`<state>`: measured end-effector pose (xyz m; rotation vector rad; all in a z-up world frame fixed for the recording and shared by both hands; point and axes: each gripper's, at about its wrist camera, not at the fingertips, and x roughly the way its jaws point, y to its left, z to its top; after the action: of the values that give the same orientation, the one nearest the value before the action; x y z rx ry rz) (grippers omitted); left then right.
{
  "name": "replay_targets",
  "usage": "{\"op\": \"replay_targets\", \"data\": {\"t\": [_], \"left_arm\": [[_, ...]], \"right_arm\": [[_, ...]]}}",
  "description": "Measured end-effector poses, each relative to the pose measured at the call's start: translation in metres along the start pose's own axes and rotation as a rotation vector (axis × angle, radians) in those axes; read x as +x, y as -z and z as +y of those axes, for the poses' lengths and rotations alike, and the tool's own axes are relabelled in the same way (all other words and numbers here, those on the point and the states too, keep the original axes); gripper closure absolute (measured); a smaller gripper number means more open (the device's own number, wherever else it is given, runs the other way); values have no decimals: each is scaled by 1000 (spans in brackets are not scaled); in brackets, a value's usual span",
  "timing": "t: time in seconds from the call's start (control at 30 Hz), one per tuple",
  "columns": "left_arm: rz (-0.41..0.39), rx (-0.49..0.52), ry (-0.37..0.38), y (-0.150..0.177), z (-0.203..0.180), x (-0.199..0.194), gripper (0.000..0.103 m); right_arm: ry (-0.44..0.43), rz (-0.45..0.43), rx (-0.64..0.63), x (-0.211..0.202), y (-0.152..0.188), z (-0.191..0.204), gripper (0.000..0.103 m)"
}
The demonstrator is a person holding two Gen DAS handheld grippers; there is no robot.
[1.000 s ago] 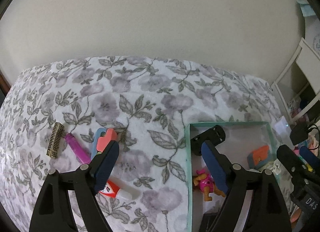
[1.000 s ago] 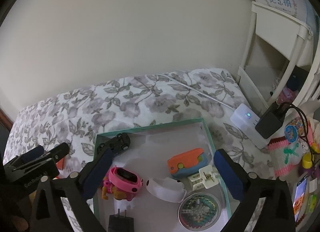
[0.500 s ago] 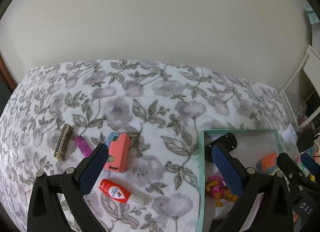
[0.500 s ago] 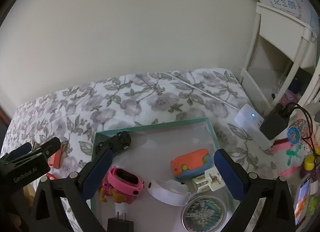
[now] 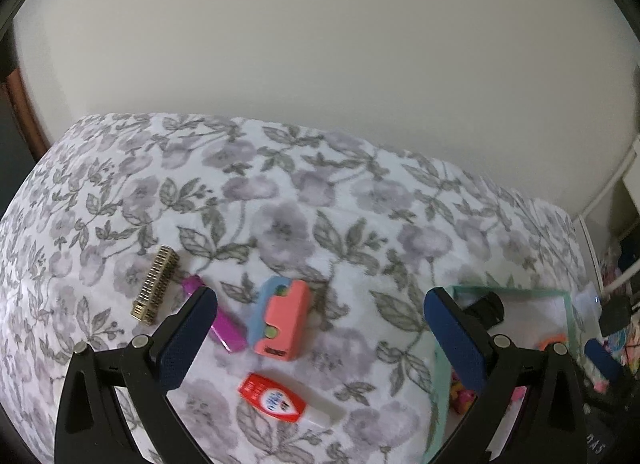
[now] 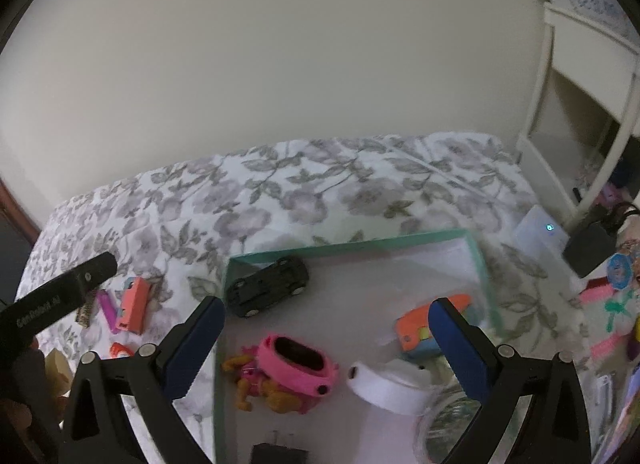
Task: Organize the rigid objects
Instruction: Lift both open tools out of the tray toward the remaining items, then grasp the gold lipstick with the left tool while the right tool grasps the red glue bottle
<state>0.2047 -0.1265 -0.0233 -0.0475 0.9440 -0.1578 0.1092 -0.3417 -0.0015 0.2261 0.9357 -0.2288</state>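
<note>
Hovering over the floral bedspread (image 5: 280,191), left gripper (image 5: 320,324) with fingers (image 5: 188,340) spread fully wide, gripping nothing. Lying loose on the bedspread between those fingers: a pink-and-blue stapler (image 5: 280,324), a magenta lighter (image 5: 224,324) partly hidden behind the left finger, a red-and-white glue tube (image 5: 280,396) nearer the camera. Resting just beyond the lighter, a gold comb-like clip (image 5: 156,284).

Hanging above the green-rimmed box (image 6: 352,246), right gripper (image 6: 326,344) also with fingers wide apart, holding nothing. Sitting inside the box: a black toy car (image 6: 268,284) in the far left corner, a pink watch (image 6: 300,364) touching an orange-and-pink figure (image 6: 252,384), a white band (image 6: 388,384), an orange-and-blue toy (image 6: 416,332) partly behind the right finger.
</note>
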Motion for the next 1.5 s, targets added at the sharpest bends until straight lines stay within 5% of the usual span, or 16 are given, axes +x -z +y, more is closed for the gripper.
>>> {"op": "replay_targets", "data": {"t": [0.3, 0.47, 0.77, 1.13, 1.5], "left_arm": [[-67, -98, -72, -9, 55, -4, 0], [-55, -167, -57, -11, 86, -1, 0], [-79, -203, -121, -11, 126, -5, 0], [70, -277, -138, 0, 161, 20, 0], [120, -250, -173, 9, 168, 45, 0]], "right_arm": [[-29, 46, -69, 15, 6, 37, 0], [-29, 2, -132, 16, 8, 62, 0], [-140, -14, -170, 18, 14, 103, 0], [-209, 46, -309, 36, 41, 155, 0], [-254, 163, -442, 55, 74, 183, 0]]}}
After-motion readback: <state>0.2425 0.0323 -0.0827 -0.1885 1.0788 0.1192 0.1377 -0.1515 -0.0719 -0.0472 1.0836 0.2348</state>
